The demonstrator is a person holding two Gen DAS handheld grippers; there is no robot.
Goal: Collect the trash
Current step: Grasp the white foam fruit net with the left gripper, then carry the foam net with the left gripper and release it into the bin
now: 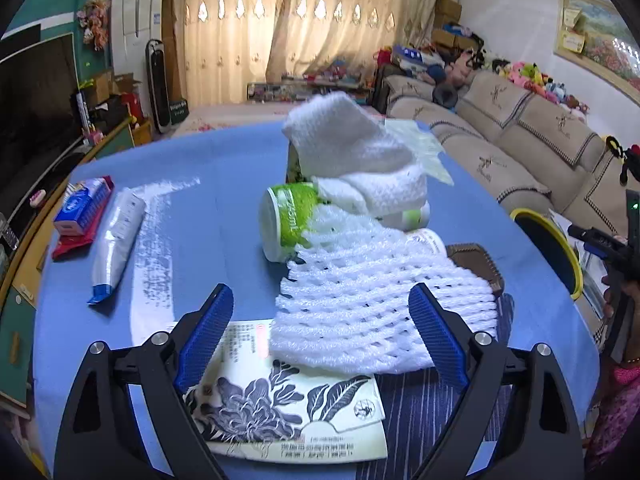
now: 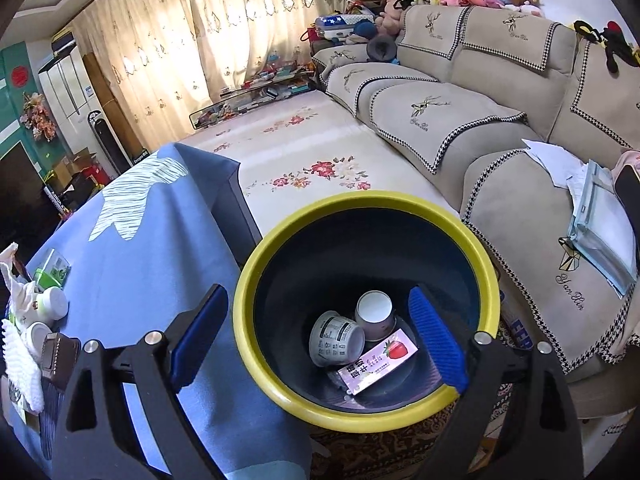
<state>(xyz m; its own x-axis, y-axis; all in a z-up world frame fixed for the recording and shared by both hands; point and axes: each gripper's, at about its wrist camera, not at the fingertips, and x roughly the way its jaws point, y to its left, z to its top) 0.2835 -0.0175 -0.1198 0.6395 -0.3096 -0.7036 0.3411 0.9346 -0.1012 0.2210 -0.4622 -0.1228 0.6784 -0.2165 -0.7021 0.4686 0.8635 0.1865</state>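
Your left gripper [image 1: 322, 322] hangs with jaws apart over the white foam net [image 1: 360, 300] (nothing clamped). Your right gripper [image 2: 320, 330], also spread and empty, hovers above the yellow-rimmed bin [image 2: 256, 272].

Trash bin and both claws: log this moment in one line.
left claw: open over foam net | right claw: open, empty, above trash bin | bin: two cups, carton

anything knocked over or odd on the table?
Yes. The green-labelled cup lies on its side mid-table, part buried under white foam netting and a white cloth. Nothing looks spilled.
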